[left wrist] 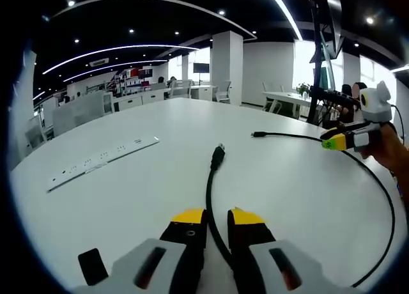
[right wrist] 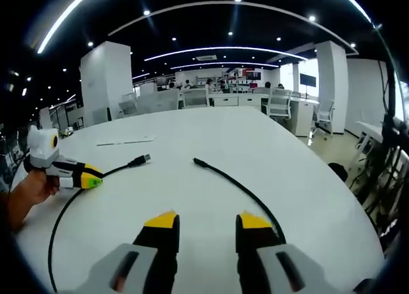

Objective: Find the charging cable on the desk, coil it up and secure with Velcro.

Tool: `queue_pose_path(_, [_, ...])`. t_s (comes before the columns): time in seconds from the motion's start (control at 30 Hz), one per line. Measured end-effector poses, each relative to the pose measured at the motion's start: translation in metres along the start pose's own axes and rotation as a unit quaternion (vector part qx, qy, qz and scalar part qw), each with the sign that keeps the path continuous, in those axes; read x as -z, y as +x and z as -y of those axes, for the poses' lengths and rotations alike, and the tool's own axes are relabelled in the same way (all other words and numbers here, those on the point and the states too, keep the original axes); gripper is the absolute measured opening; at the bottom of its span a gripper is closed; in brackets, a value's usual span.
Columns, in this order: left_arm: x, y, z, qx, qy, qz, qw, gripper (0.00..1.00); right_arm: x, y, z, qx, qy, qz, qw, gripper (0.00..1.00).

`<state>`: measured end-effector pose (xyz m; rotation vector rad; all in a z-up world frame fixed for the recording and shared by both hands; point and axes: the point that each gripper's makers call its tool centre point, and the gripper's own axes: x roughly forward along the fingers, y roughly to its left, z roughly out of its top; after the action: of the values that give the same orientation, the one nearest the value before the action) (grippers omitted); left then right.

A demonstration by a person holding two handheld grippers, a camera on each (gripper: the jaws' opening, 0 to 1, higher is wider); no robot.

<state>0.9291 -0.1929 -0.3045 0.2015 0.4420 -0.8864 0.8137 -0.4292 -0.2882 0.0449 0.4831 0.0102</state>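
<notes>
1. The left gripper [left wrist: 216, 218] has its yellow-tipped jaws clamped on the black charging cable [left wrist: 213, 198], just behind its plug.
2. The right gripper [right wrist: 206, 222] is spread apart, holding nothing, low over the white desk [right wrist: 211, 134].
3. No writing is legible.
4. The cable curves across the desk.

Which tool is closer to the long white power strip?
Left. The power strip lies just ahead and to the side of the left tool, which grips the cable. The right tool sits farther off, across the table.
</notes>
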Motion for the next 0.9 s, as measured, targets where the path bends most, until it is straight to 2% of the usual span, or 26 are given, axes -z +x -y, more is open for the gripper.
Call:
queue_pose_path(0.27, [0.002,-0.009,0.013,0.005,0.007,-0.005,1.0,0.08,-0.005,0.009,0.012,0.012,-0.01,-0.003,0.9999,0.34])
queue_pose_path(0.47, [-0.001,0.002,0.001,0.005,0.007,-0.008,0.9999,0.07,-0.01,0.015,0.019,0.016,-0.021,-0.007,0.9996,0.31])
queue_pose_path(0.9, [0.007,-0.018,0.018,-0.005,0.006,-0.011,0.9999,0.06,-0.009,0.029,0.046,0.025,-0.03,-0.022,0.999,0.3])
